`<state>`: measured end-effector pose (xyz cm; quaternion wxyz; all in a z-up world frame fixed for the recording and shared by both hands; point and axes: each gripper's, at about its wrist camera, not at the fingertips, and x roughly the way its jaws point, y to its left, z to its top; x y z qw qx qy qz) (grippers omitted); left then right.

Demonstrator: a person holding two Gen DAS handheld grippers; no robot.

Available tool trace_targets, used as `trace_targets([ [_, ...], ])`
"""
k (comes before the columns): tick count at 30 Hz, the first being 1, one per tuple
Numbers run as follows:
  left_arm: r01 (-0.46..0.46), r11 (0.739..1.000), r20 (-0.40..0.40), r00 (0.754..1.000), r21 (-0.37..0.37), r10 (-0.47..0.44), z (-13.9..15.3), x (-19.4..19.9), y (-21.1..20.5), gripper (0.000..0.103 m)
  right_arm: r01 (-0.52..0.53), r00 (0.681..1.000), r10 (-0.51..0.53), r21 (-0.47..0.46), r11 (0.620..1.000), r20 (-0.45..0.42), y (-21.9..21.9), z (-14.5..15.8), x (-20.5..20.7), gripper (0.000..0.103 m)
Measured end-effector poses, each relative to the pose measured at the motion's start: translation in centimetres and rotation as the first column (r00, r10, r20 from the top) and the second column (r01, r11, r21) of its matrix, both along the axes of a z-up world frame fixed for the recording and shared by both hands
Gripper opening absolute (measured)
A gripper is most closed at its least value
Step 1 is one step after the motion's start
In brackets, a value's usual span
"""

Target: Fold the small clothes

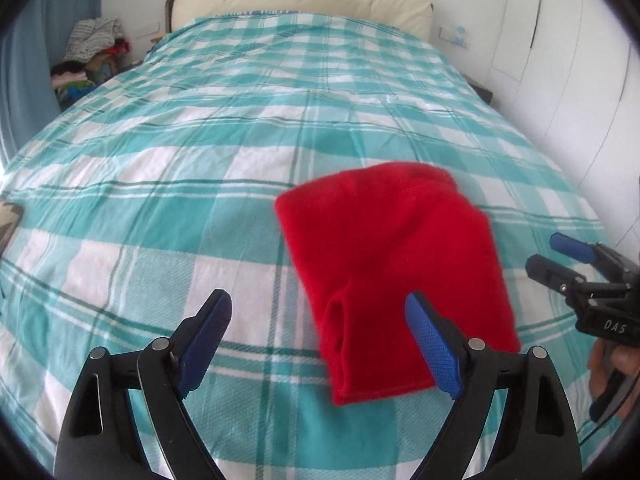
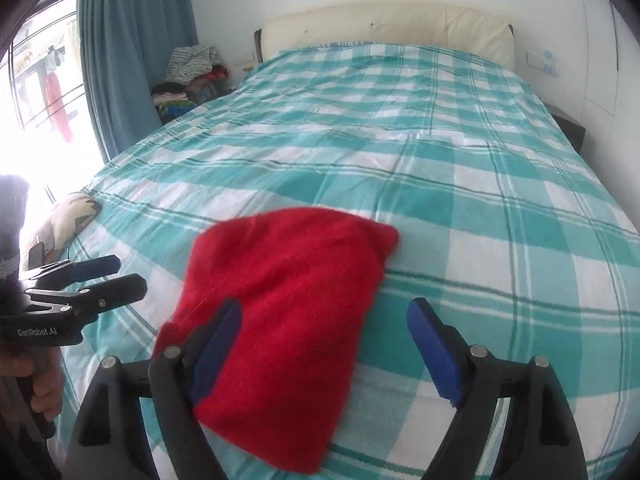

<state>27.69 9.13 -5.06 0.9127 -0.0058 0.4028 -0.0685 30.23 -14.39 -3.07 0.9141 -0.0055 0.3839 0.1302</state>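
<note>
A red fleece garment (image 1: 396, 264) lies folded into a thick bundle on the teal and white checked bedspread (image 1: 200, 152). It also shows in the right wrist view (image 2: 284, 320). My left gripper (image 1: 318, 312) is open and empty, just above the bed, with the garment's near left corner between its fingers. My right gripper (image 2: 324, 320) is open and empty, with the garment under its left finger (image 2: 216, 340). The right gripper shows at the right edge of the left wrist view (image 1: 554, 254); the left gripper shows at the left of the right wrist view (image 2: 120, 272).
A cream headboard (image 1: 304, 0) stands at the far end of the bed. A pile of clothes (image 1: 90, 56) sits beside the bed at the far left, by blue curtains (image 2: 132, 52). White wardrobe doors (image 1: 560, 60) line the right. A patterned pillow (image 2: 64, 220) lies at the bed's left edge.
</note>
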Motion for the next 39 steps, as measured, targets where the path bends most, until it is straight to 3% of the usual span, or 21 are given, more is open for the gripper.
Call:
trace_targets([
  [3, -0.020, 0.998, 0.063, 0.998, 0.061, 0.016, 0.0, -3.6, -0.5, 0.097, 0.031, 0.999, -0.031, -0.025, 0.999, -0.027, -1.8, -1.5, -3.2, 0.087],
  [7, -0.075, 0.989, 0.160, 0.986, 0.124, 0.055, 2.4, -7.1, -1.5, 0.102, 0.023, 1.000, -0.023, -0.018, 1.000, -0.017, -2.3, -0.6, -7.5, 0.089],
  [10, -0.104, 0.990, 0.167, 0.982, 0.095, 0.087, 3.9, -8.7, -1.5, 0.103, 0.020, 1.000, -0.019, -0.024, 1.000, 0.016, -2.0, 1.2, -10.2, 0.094],
  [14, -0.165, 0.977, 0.179, 0.974, 0.136, 0.139, 4.5, -10.8, -1.7, 0.103, 0.019, 0.999, -0.018, -0.035, 0.999, 0.031, -1.5, 2.9, -12.7, 0.094],
  [26, -0.173, 0.961, 0.080, 0.984, 0.215, 0.159, 5.3, -14.5, -3.2, 0.103, 0.006, 0.999, -0.002, -0.087, 0.996, 0.047, 0.9, 5.2, -17.5, 0.096],
  [39, -0.145, 0.979, 0.037, 0.989, 0.141, 0.142, 7.1, -17.5, -2.8, 0.103, -0.007, 1.000, 0.009, -0.117, 0.993, 0.018, 2.7, 7.2, -20.9, 0.096],
])
